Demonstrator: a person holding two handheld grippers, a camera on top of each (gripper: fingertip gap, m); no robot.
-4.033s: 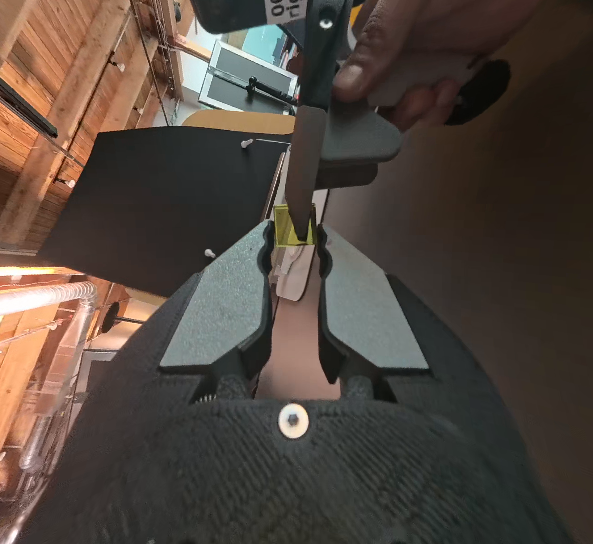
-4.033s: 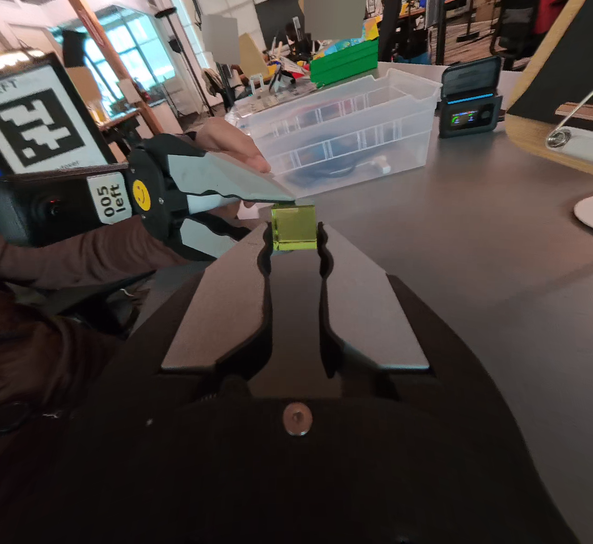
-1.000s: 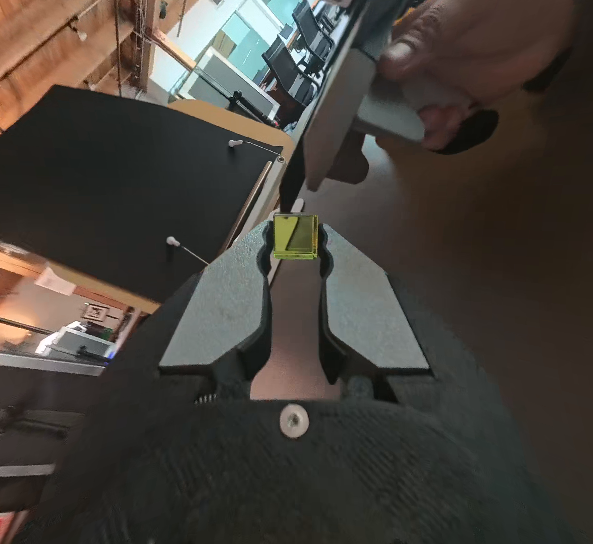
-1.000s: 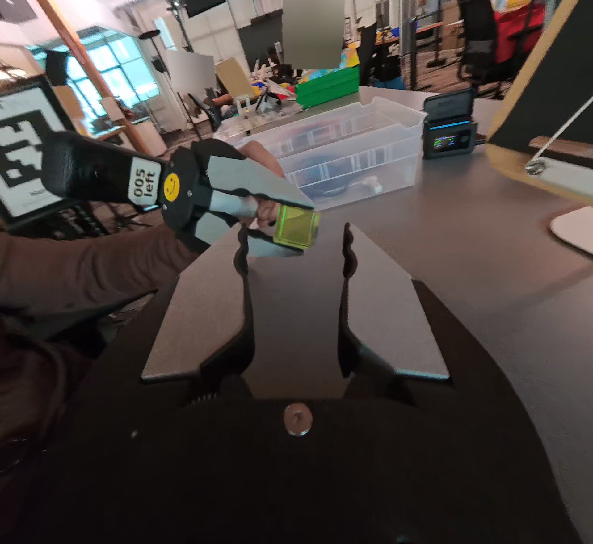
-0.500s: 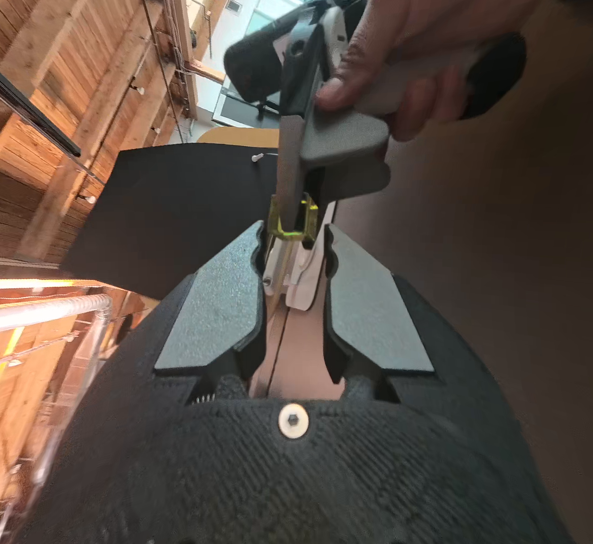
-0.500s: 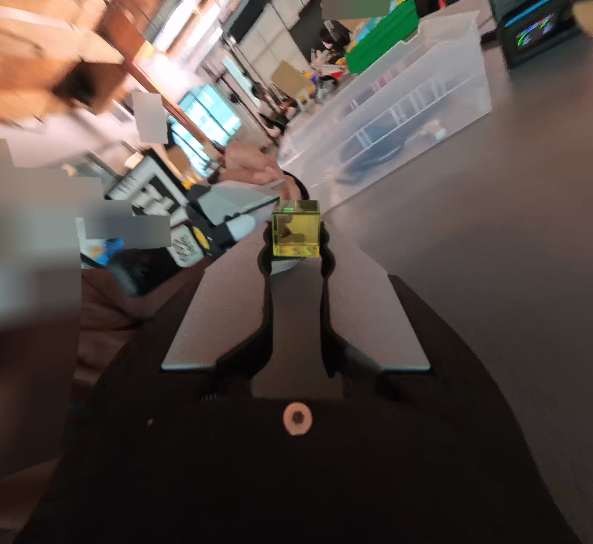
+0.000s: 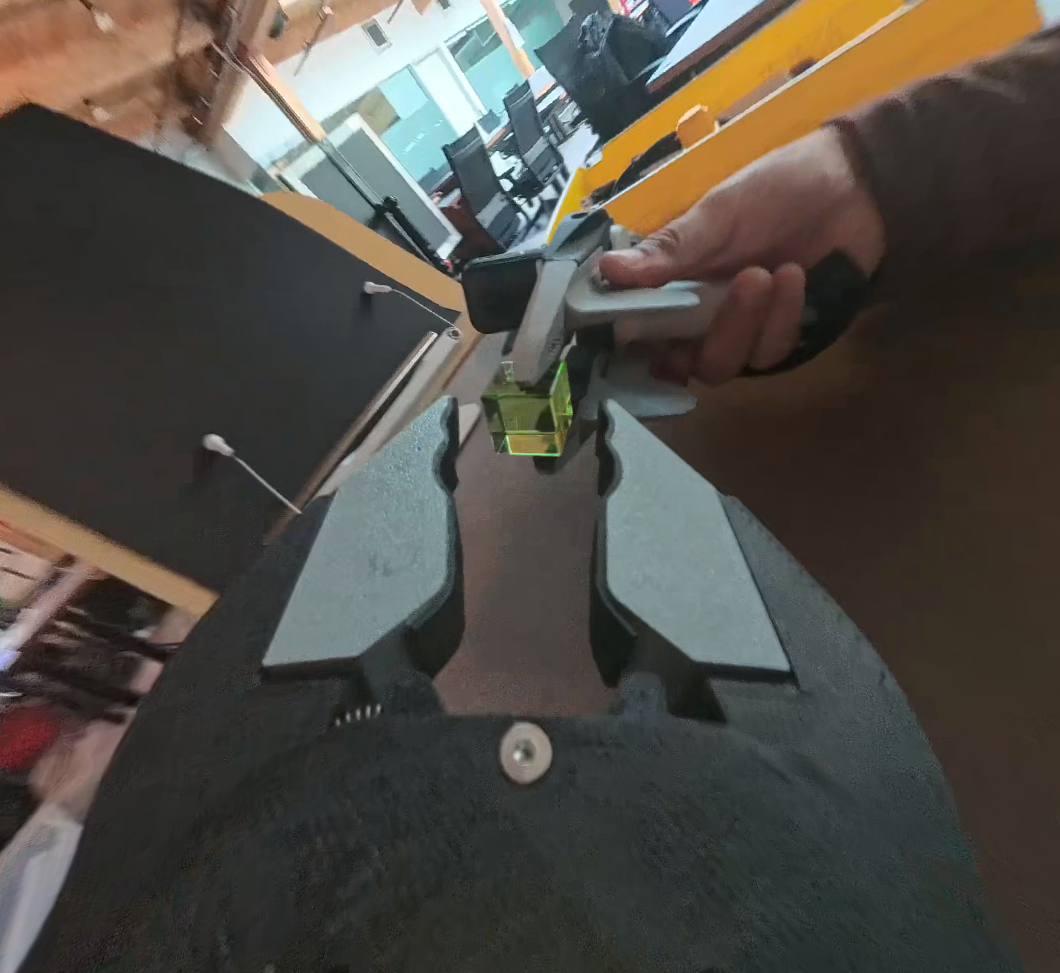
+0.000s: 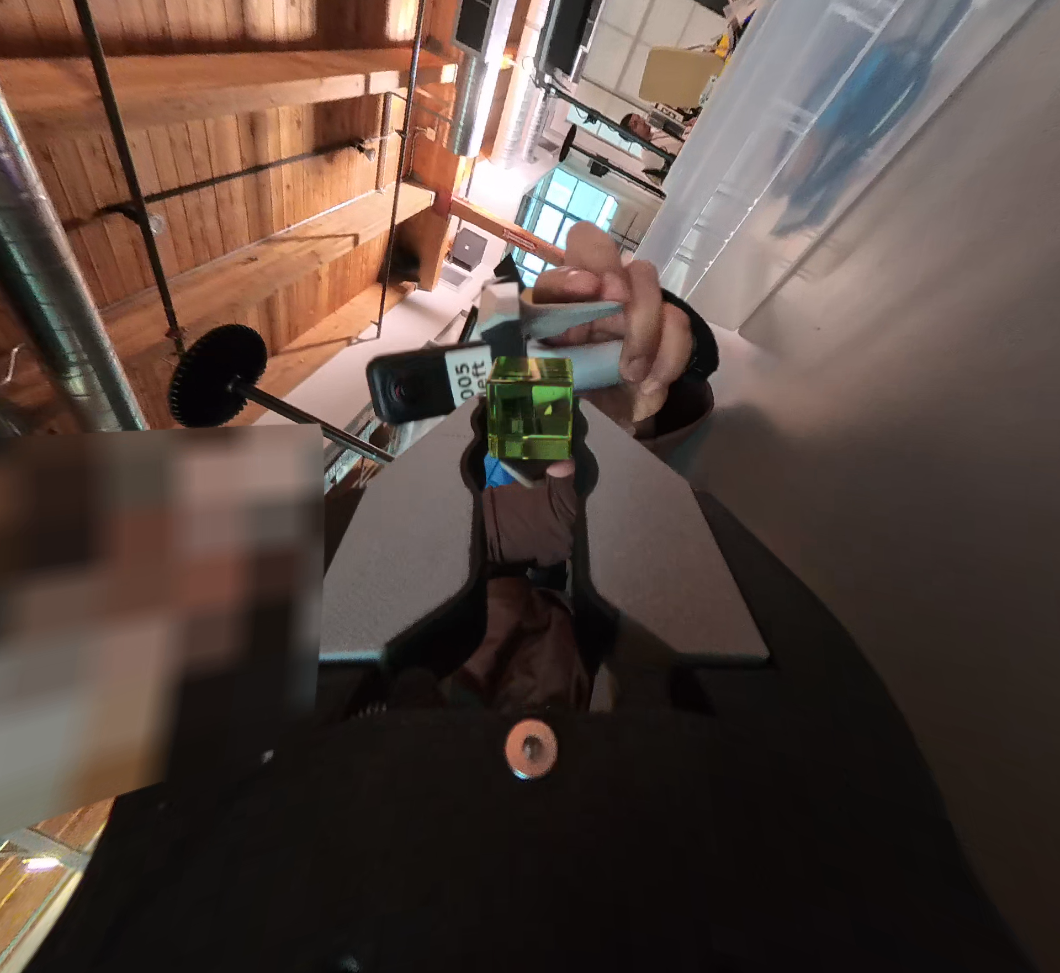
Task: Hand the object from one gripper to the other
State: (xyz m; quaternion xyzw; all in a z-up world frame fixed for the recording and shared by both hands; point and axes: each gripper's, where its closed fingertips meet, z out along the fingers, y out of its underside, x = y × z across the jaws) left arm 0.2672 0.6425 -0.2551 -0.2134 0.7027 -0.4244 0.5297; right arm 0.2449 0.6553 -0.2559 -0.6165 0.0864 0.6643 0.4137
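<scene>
A clear yellow-green cube point(image 8: 530, 409) sits between the tips of my right gripper point(image 8: 527, 429), which is shut on it. In the left wrist view the cube point(image 7: 527, 417) hangs just ahead of my left gripper point(image 7: 527, 446). The right gripper's grey fingers point(image 7: 539, 337) pinch it from above and below. My left gripper is open, with its tips apart on either side of the cube and not touching it. The left gripper's camera housing point(image 8: 413, 389) shows just behind the cube in the right wrist view.
A hand point(image 7: 745, 268) holds the right gripper above the brown table point(image 7: 860, 544). A black board with white pins point(image 7: 143, 314) stands at left. A yellow partition point(image 7: 803, 102) is behind. A clear plastic bin point(image 8: 831, 113) and a black gear on a rod point(image 8: 218, 374) show in the right wrist view.
One second ago my left gripper held the cube and the right was open. The right then shut on it, the left opened wider, and both views have rotated.
</scene>
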